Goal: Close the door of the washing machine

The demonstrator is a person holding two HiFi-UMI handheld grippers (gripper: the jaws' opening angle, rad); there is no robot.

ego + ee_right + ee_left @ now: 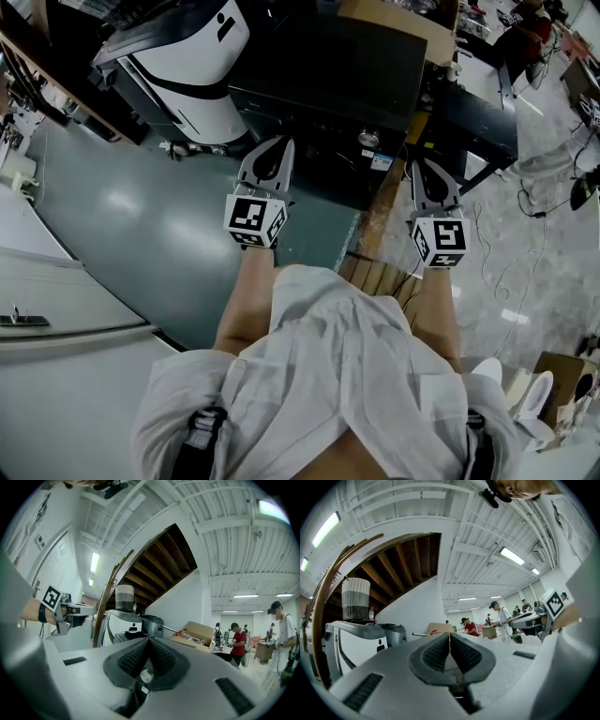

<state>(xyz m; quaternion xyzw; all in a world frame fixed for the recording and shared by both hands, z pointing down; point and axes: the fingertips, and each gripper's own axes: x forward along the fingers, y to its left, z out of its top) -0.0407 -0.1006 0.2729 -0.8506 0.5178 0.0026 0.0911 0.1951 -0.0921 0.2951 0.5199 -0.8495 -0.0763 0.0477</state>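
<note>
The white washing machine (183,70) with a dark curved band stands ahead and to the left; its door is not clear from here. It also shows in the left gripper view (351,644) and the right gripper view (117,620), with a woven basket (356,599) on top. My left gripper (272,150) is held out level, shut and empty, short of the machine. My right gripper (422,171) is beside it, also shut with nothing between its pads. Each gripper shows in the other's view: the right gripper (533,620) and the left gripper (75,611).
A black cabinet (328,84) stands straight ahead with a cardboard box (398,23) behind it. A wooden staircase (154,569) rises above the machine. Green floor (141,216) lies left, pale floor with cables (525,262) right. Several people (499,616) stand far off.
</note>
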